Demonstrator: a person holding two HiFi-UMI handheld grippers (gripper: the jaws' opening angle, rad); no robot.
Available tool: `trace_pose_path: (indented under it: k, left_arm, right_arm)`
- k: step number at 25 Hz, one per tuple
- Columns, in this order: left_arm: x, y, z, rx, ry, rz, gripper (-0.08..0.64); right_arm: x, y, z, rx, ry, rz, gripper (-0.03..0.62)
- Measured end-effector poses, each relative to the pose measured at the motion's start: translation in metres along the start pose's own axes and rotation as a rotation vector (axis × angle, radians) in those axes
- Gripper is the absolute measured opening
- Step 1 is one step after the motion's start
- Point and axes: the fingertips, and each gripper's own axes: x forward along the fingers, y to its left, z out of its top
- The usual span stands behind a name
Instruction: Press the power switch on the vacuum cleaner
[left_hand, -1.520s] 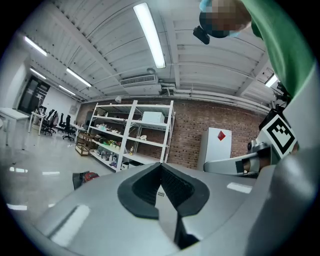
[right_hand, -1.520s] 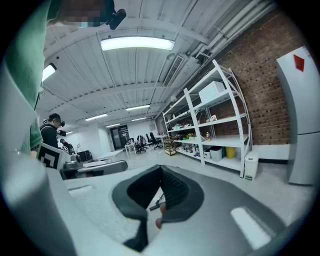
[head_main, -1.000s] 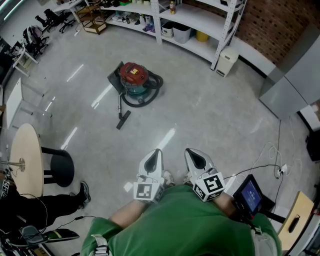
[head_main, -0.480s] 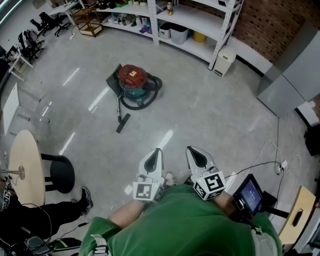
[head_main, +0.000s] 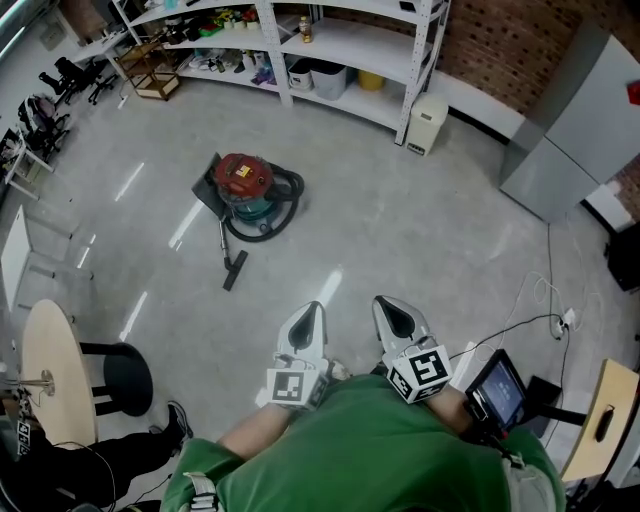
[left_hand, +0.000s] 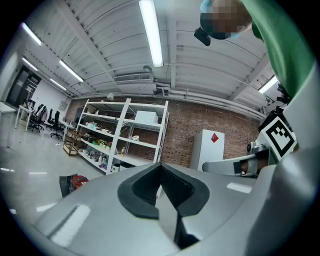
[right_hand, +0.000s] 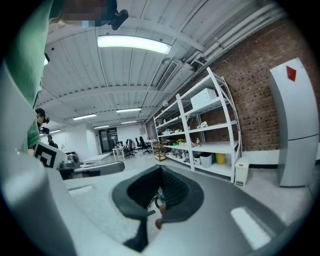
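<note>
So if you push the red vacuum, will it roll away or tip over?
It probably won't tip: the vacuum looks squat and round, low on the floor. It might slide or roll a little on that shiny surface, though no wheels show. The hose looped round it looks floppy and would likely drag along.

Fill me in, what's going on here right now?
A person in a green top holds the left gripper and right gripper close to the body, both with jaws together and nothing in them. The red-topped canister vacuum cleaner with its black hose sits well ahead on the grey floor, near the white shelving. Neither gripper is near it, so nothing has been pressed yet.
</note>
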Motion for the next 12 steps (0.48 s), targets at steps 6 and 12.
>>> trace_pose_path:
  k: [6,12]
  left_arm:
    - [0.074,-0.035,0.003,0.01,0.002,0.019,0.008]
    - [0.139,-0.07,0.003,0.022,0.004,0.04,0.008]
  right_arm:
    - [0.009,-0.081,0.024,0.009,-0.018,0.006,0.0]
    - [0.017,-0.158,0.045,0.014,-0.023,0.012,0.0]
